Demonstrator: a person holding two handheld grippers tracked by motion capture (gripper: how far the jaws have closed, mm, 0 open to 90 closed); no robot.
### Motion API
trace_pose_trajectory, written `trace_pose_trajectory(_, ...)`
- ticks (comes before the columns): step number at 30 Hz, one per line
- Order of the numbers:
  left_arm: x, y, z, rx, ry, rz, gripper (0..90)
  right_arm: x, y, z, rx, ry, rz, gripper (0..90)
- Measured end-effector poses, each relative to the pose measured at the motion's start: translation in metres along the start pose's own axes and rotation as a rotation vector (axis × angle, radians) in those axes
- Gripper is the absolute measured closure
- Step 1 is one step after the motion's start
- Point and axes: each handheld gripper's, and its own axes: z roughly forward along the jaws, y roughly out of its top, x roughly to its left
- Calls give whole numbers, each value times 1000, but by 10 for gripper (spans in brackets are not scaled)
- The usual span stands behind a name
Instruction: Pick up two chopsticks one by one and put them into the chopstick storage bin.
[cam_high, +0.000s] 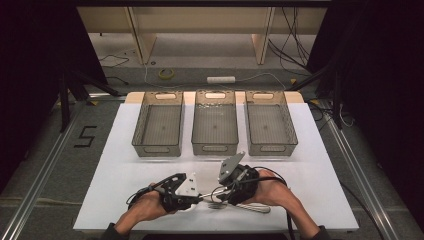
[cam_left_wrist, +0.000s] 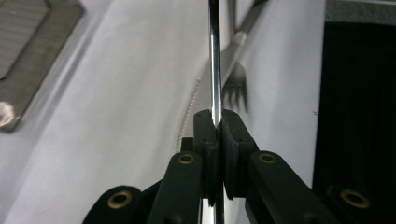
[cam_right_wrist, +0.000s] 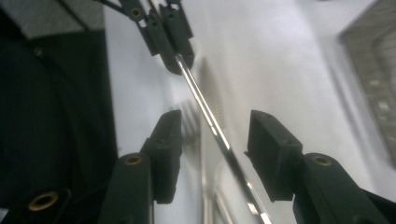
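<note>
White table, three bins beyond

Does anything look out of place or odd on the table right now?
Nothing spilled or damaged. The three grey plastic bins stand in a neat row. One thing stands out: a thin shiny metal utensil hangs in the air, clamped by the left gripper, above a serrated knife and fork on the white table.
</note>
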Motion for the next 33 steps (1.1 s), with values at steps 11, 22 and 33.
trace_pose_trajectory(11, 20, -5, -15, -48, 160, -184, 854, -8, -13, -21, -209, -167, 171, 335)
trace_pose_trajectory(22, 48, -16, -34, -117, 273, -348, 854, -11, -53, -19, -312, -204, 311, 288)
trace_pose_trajectory(33, 85, -20, -51, -170, 366, -475, 854, -6, -78, -20, -376, -207, 390, 269)
